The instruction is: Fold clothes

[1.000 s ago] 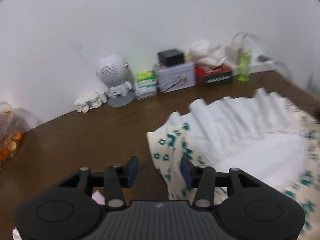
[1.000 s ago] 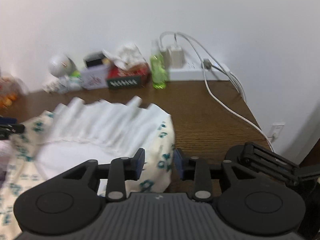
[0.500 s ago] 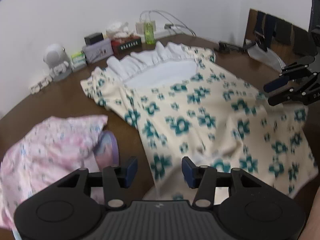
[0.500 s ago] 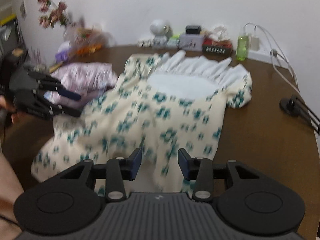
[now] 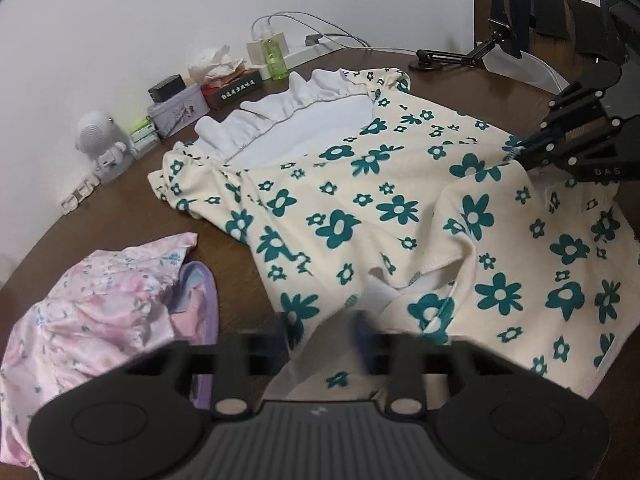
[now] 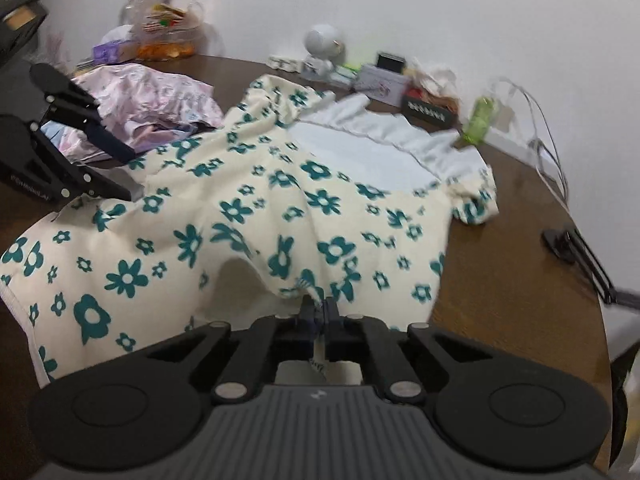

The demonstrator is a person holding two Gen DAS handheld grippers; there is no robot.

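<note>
Two garments lie on the brown wooden desk (image 5: 120, 216): one cream dress with teal flowers and a white ruffled collar (image 5: 400, 208), spread in the middle, and one crumpled pink floral garment (image 5: 92, 308) at the near left; two black claws are in view, the left claw (image 5: 320, 334) and the right claw (image 6: 319, 312); along the far wall stand one white round-headed toy robot (image 5: 100, 144), one lilac tin box (image 5: 178, 110), one red tissue box (image 5: 234, 88) and one green transparent bottle (image 5: 274, 58); one black jointed stand (image 5: 448, 54) sits at the far right.
</note>
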